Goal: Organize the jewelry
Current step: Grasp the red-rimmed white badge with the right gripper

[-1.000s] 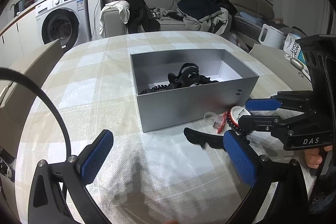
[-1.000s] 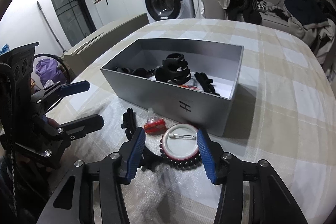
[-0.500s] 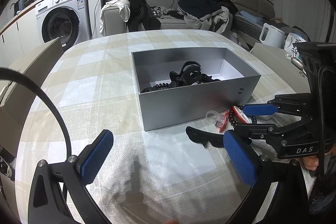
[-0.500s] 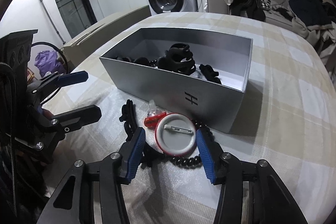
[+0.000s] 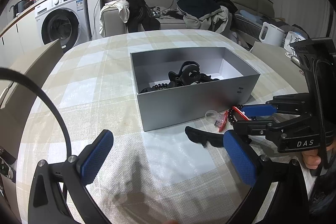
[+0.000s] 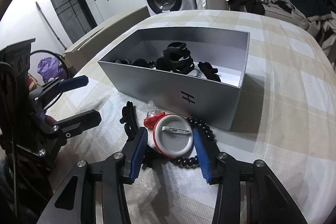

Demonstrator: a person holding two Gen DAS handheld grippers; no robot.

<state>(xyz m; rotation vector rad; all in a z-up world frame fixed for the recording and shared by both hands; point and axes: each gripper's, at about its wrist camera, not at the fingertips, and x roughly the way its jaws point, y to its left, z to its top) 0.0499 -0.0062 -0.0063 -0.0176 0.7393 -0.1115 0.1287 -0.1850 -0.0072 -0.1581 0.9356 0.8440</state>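
Two grippers over the checked table (image 6: 294, 98) here. The right gripper (image 6: 171, 152) has its blue pads either side of a red-rimmed pin badge (image 6: 174, 136); looks like it's pinching it, but I can't tell for sure. The badge sits on a black bead bracelet (image 6: 201, 129), just in front of the grey box (image 6: 168, 89) holding black hair clips (image 6: 176, 57). The left gripper (image 5: 168, 159) is spread wide, holding nothing, near a black hair clip (image 5: 203, 136).
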